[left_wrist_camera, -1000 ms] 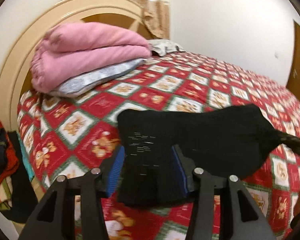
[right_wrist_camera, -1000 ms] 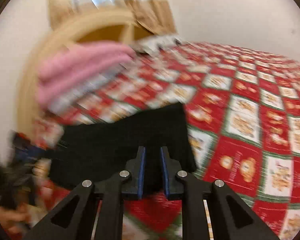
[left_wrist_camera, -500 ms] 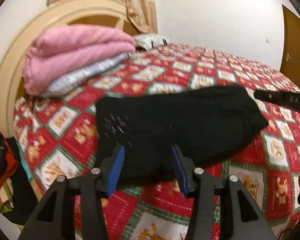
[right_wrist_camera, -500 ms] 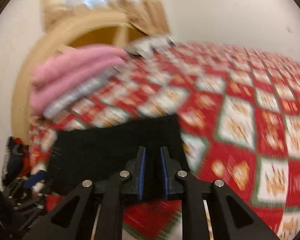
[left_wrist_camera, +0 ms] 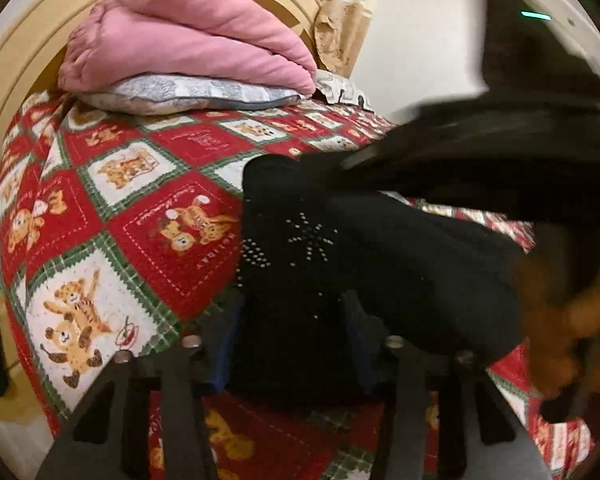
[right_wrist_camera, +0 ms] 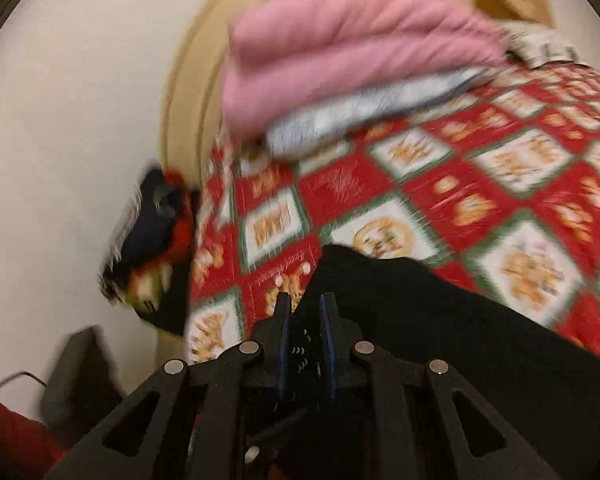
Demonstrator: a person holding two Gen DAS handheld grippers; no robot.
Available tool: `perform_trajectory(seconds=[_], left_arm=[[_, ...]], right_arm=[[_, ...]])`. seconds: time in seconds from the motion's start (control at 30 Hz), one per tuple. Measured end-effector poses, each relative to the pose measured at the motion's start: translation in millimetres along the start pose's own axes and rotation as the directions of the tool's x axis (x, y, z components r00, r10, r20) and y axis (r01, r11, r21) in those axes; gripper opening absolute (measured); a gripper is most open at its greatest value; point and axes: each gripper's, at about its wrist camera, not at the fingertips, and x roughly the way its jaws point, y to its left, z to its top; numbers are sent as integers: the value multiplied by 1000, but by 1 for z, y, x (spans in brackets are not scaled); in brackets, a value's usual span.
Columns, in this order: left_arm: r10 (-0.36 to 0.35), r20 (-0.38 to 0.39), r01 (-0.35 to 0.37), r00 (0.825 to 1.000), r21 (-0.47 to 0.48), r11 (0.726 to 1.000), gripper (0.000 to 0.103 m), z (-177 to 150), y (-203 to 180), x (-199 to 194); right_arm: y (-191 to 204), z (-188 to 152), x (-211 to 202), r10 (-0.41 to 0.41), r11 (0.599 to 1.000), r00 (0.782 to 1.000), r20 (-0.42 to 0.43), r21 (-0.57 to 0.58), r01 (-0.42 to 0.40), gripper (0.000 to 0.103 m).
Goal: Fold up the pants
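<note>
Black pants lie between both grippers' spread fingers.

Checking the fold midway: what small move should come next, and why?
Probably lower the right gripper and lay its pinched edge of the black pants on the rest. The left gripper is open around the cloth, the fold unfinished.

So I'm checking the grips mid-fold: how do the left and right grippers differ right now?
The left gripper has its jaws spread wide with the black pants bunched loosely between them, while the right gripper is pinched narrowly on a pants edge. The left sits low and near the pants' middle, the right at their corner. Both have blue-lined fingers.
</note>
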Motion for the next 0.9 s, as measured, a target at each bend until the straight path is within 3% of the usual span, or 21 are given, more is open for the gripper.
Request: perform_trajectory(seconds=[0.1, 0.17, 0.23, 0.27, 0.33, 0.4, 0.47, 0.5, 0.53, 0.63, 0.7, 0.77, 0.87, 0.9], left_arm=[[33, 15, -33, 999, -24, 999, 32, -6, -4, 0], [62, 11, -61, 998, -47, 997, 32, -6, -8, -1], [94, 2, -93, 996, -50, 994, 32, -5, -11, -1], [114, 0, -114, 993, -28, 993, 32, -5, -15, 0], [154, -5, -154, 988, 14, 988, 37, -7, -19, -4], [167, -19, -167, 986, 10, 986, 38, -8, -17, -9], [171, -49, -171, 984, -2, 985, 43, -7, -14, -14], [178, -61, -178, 982, 2, 984, 51, -8, -12, -16], [186, -67, -186, 980, 5, 982, 55, -6, -10, -18], [219, -43, -218, 975, 36, 975, 53, 3, -11, -28], [230, -24, -228, 973, 64, 972, 53, 8, -20, -35], [216, -1, -215, 976, 87, 973, 53, 13, -31, -39], [182, 20, -183, 983, 121, 976, 57, 17, -47, -39], [169, 27, -171, 985, 139, 975, 66, 16, -55, -37]], right_arm=[[-3, 6, 54, -56, 998, 993, -107, 6, 57, 14], [-18, 13, 66, 7, 993, 996, -93, 116, 4, 3], [-37, 12, 72, 97, 969, 993, -74, 236, -77, 0], [-45, 9, 71, 145, 952, 988, -50, 278, -126, 0], [-46, 5, 67, 161, 950, 987, -22, 274, -149, 0], [-37, 5, 64, 115, 963, 993, -18, 247, -107, 0], [-29, 4, 59, 80, 971, 997, -2, 227, -77, 1], [-28, 3, 54, 78, 970, 997, 9, 229, -78, 3], [-29, -1, 40, 93, 962, 994, 49, 255, -102, 4], [-39, -9, -1, 129, 938, 973, 191, 295, -182, 5], [-45, -24, -37, 75, 939, 967, 245, 310, -152, 5], [-49, -43, -71, -43, 946, 967, 251, 322, -42, 5], [-54, -80, -115, -271, 916, 932, 241, 362, 173, 5], [-55, -92, -127, -340, 894, 912, 230, 381, 238, 5]])
